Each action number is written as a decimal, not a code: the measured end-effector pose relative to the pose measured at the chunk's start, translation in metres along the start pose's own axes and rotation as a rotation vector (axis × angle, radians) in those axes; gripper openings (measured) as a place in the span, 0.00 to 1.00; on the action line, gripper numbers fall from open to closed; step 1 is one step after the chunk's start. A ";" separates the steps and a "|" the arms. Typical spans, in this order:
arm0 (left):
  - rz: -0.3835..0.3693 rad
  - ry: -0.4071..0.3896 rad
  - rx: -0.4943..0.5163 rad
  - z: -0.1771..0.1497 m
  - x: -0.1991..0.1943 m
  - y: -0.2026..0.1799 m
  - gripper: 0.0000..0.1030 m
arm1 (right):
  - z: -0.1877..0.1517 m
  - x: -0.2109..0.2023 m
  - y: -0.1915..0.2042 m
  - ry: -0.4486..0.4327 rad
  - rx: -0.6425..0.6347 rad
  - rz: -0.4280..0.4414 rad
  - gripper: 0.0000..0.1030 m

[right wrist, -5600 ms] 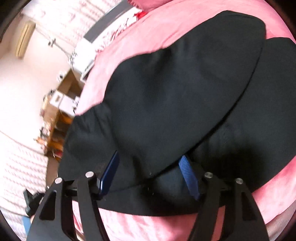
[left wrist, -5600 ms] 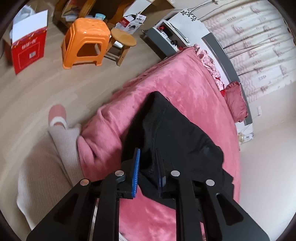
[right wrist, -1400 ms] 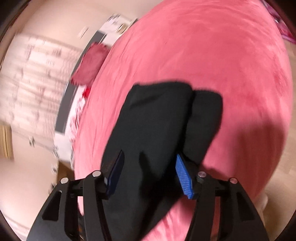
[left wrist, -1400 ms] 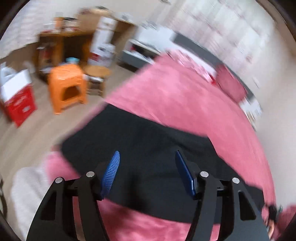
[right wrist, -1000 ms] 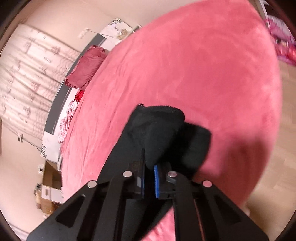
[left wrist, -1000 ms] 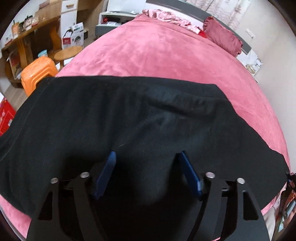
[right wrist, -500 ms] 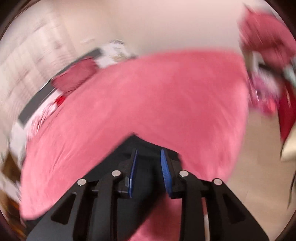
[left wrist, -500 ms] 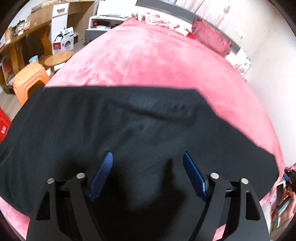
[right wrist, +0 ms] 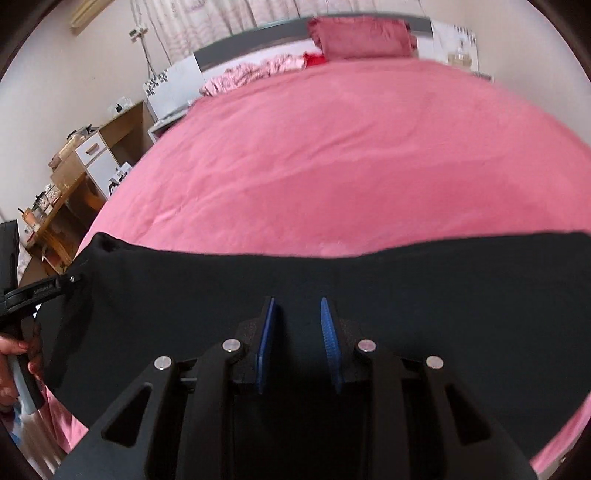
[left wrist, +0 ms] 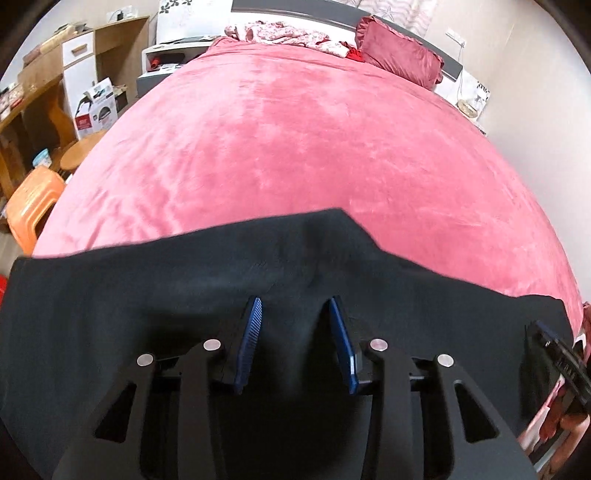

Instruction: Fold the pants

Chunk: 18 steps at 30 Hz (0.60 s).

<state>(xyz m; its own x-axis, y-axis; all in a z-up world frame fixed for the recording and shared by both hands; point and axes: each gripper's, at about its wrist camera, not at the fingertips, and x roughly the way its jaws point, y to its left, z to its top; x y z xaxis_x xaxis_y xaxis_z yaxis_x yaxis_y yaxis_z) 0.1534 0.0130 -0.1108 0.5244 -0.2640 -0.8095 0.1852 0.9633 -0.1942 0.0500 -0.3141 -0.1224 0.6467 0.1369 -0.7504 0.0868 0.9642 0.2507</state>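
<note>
The black pants (left wrist: 147, 295) lie as a wide flat band across the near edge of the pink bed (left wrist: 295, 140). My left gripper (left wrist: 293, 314) is open and hovers low over the cloth, nothing between its blue pads. In the right wrist view the pants (right wrist: 443, 288) stretch across the whole lower frame. My right gripper (right wrist: 297, 314) is open over them and holds nothing. The left gripper's black body (right wrist: 40, 291) shows at the pants' left end in the right wrist view; the right gripper's body (left wrist: 554, 354) shows at the far right in the left wrist view.
A dark red pillow (left wrist: 399, 55) and crumpled pink floral cloth (left wrist: 280, 33) lie at the head of the bed. A wooden desk (left wrist: 48, 88), an orange stool (left wrist: 29, 199), a round wooden stool (left wrist: 77, 151) and a box (left wrist: 96, 107) stand left of the bed.
The right gripper let go of the pants' end and swung round above the cloth, opening. The left gripper pulled back toward the near edge, its jaws narrower but still open.
</note>
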 end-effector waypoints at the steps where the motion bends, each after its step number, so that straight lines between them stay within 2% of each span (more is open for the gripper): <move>1: 0.015 0.000 0.019 0.003 0.005 -0.003 0.36 | -0.002 0.008 0.004 0.011 -0.004 -0.015 0.25; 5: 0.089 -0.005 0.105 0.019 0.030 -0.013 0.36 | 0.000 0.023 0.010 0.002 -0.033 -0.047 0.25; 13: 0.150 -0.040 0.106 0.047 0.061 -0.015 0.37 | -0.001 0.036 0.000 -0.022 -0.057 -0.085 0.25; 18: 0.192 -0.092 0.151 0.046 0.068 -0.018 0.38 | -0.007 0.034 -0.006 -0.070 -0.061 -0.066 0.25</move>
<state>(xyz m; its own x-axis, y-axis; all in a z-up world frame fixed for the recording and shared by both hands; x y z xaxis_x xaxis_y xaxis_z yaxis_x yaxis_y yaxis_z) 0.2235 -0.0248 -0.1368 0.6337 -0.0871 -0.7686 0.1935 0.9799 0.0485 0.0666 -0.3132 -0.1536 0.6925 0.0587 -0.7190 0.0856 0.9830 0.1627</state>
